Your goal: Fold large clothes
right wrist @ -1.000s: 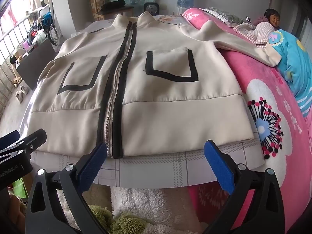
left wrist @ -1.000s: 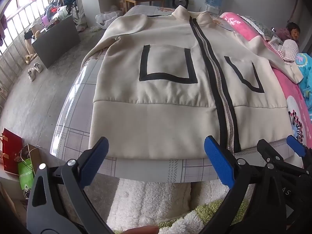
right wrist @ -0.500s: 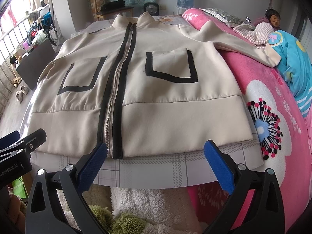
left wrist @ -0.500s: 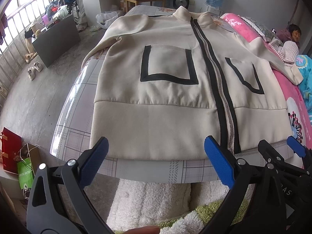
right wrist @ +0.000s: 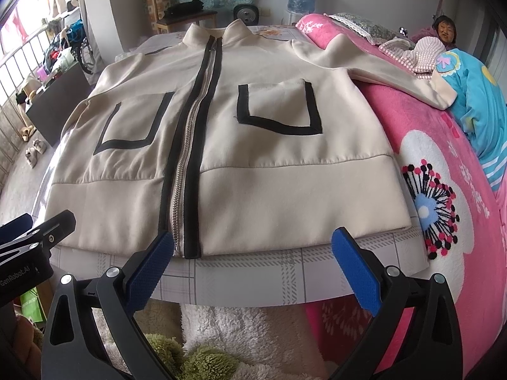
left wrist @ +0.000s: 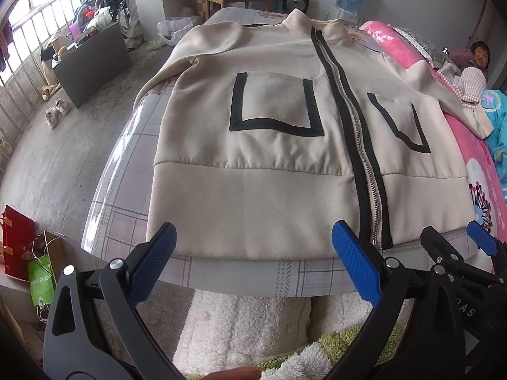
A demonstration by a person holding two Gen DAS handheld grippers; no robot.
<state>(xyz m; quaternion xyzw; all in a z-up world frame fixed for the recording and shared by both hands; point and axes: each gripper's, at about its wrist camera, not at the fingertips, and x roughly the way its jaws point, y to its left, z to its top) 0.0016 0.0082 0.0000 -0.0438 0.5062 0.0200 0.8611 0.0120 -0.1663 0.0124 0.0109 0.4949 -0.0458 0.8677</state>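
While both grippers (left wrist: pixel 253 250) (right wrist: pixel 253 250) gape wide: jacket (left wrist: pixel 285 158) sleeve (left wrist: pixel 164 76) half hidden over bed (left wrist: pixel 120 190) edge.

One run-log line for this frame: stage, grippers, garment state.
stage: pre-grasp | left gripper: open, empty | right gripper: open, empty | jacket: flat, zipped, unfolded | right sleeve: on pink blanket

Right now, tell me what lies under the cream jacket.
The jacket lies on a plaid sheet; its right sleeve rests on the pink blanket. The rest underneath is hidden.

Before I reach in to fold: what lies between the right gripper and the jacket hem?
Right wrist view: only bare checked table cover separates the right gripper from the jacket.
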